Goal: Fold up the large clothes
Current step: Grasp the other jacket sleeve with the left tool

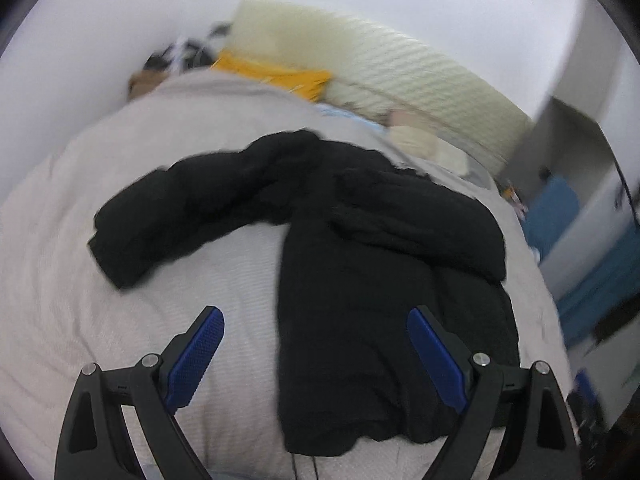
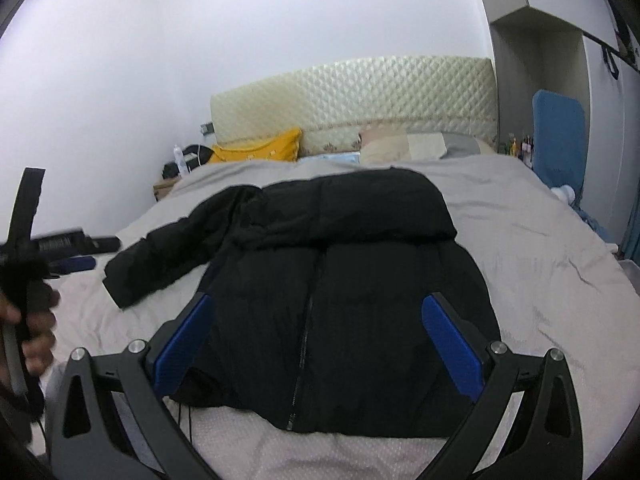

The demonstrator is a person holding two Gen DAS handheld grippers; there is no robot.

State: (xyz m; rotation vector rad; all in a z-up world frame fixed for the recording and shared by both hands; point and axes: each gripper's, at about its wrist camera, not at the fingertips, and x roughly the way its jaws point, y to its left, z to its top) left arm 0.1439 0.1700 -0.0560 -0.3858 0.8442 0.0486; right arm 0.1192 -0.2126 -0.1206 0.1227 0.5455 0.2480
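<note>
1. I see a big black jacket [image 2: 340, 288] lying flat on the bed [image 2: 540, 248], front side up, with its zip [image 2: 304, 320] running down the middle
2. One sleeve [image 2: 160, 256] sticks out to the left on the grey bed cover; the other sleeve lies folded across the top of the jacket, under the collar
3. My right gripper [image 2: 318, 344] is above the bottom part of the jacket; its two blue pads [image 2: 452, 348] are far apart and hold nothing
4. My left gripper [image 1: 316, 356] is wide too, with nothing between its blue pads [image 1: 196, 360]. It hangs over the left edge of the jacket [image 1: 360, 280], one pad over the bed cover and one over the black cloth
5. In the right view I can see the left gripper at the far left edge, held by a hand [image 2: 36, 332], near the end of the spread sleeve
6. At the head of the bed there is a cream padded headboard [image 2: 360, 96], a yellow pillow [image 2: 264, 148] and more pillows [image 2: 404, 144] beside it
7. A blue thing [image 2: 558, 140] stands by the wall on the right; I cannot tell what it is
</note>
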